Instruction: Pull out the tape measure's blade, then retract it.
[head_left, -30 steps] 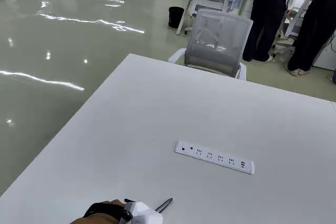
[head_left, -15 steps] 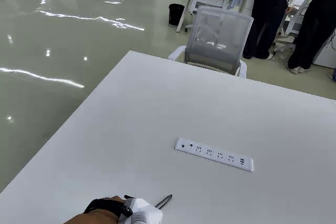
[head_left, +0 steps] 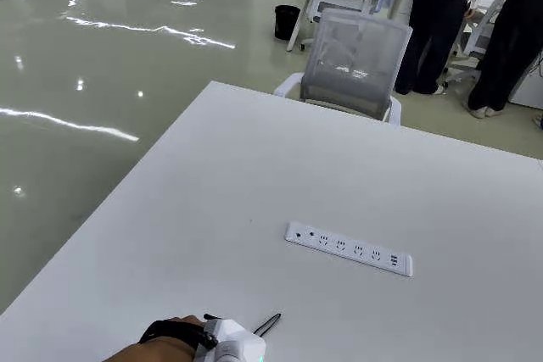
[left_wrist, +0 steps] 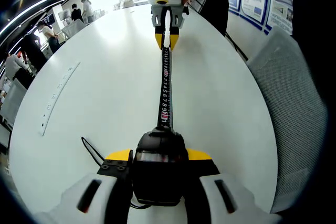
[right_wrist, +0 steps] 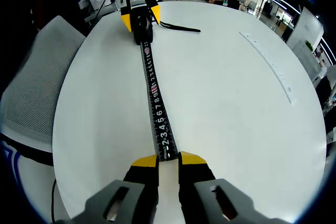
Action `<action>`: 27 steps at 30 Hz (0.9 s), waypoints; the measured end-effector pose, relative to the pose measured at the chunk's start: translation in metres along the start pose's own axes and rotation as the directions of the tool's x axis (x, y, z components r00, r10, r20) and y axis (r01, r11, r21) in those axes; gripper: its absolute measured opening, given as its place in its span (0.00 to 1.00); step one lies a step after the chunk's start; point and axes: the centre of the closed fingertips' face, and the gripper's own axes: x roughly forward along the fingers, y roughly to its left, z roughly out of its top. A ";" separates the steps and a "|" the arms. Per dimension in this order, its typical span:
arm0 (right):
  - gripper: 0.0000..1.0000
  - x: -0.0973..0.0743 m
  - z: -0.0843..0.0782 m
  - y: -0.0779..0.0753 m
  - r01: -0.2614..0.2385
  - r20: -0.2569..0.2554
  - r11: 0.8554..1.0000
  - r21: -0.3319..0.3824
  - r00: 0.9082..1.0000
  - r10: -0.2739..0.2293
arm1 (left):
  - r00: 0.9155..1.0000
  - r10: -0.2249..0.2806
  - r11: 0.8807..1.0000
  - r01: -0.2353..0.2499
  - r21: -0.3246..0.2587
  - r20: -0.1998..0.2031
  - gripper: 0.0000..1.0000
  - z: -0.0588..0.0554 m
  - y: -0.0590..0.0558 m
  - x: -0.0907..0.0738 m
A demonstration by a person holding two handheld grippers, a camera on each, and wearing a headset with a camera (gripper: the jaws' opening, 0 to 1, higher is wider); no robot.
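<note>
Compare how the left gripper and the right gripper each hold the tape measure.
The left gripper clamps the black case; the right gripper pinches the end of the blade. The left gripper's jaws stand wide apart around the case; the right gripper's jaws sit nearly together on the thin blade. Shared: both are shut, yellow-tipped, and face each other along the pulled-out blade over the white table.

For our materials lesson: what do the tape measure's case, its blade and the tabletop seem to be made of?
Case: black, probably plastic; dull sheen on its moulded top.
Blade: thin, flat black strip with printed white and red numerals; likely coated metal, though that is uncertain.
Tabletop: smooth, matt white surface, perhaps laminate; no grain visible.
</note>
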 end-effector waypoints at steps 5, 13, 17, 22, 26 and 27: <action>0.12 0.001 0.001 0.001 0.003 -0.005 1.000 -0.010 1.000 -0.003 | 1.000 -0.001 1.000 0.001 -0.001 -0.001 0.33 0.000 0.000 0.000; 0.13 0.000 0.001 0.002 0.012 0.023 0.999 -0.031 1.000 -0.011 | 1.000 0.011 1.000 -0.011 0.005 0.011 0.34 0.000 -0.002 0.000; 0.17 0.001 -0.004 -0.001 0.040 0.010 0.999 -0.014 0.999 -0.040 | 0.999 0.015 1.000 -0.015 0.003 0.034 0.34 -0.004 0.001 0.003; 0.48 -0.001 -0.005 -0.007 0.088 0.010 0.996 0.022 0.996 -0.089 | 0.999 0.015 1.000 -0.016 0.027 0.030 0.34 -0.006 0.002 0.005; 0.55 -0.012 0.002 -0.009 0.116 0.066 0.990 0.078 0.990 -0.121 | 0.999 0.011 0.999 -0.012 0.034 0.031 0.34 -0.007 0.003 0.005; 0.58 -0.015 0.004 -0.010 0.125 0.082 0.988 0.090 0.988 -0.132 | 0.999 0.011 0.999 -0.012 0.034 0.033 0.34 -0.008 0.004 0.006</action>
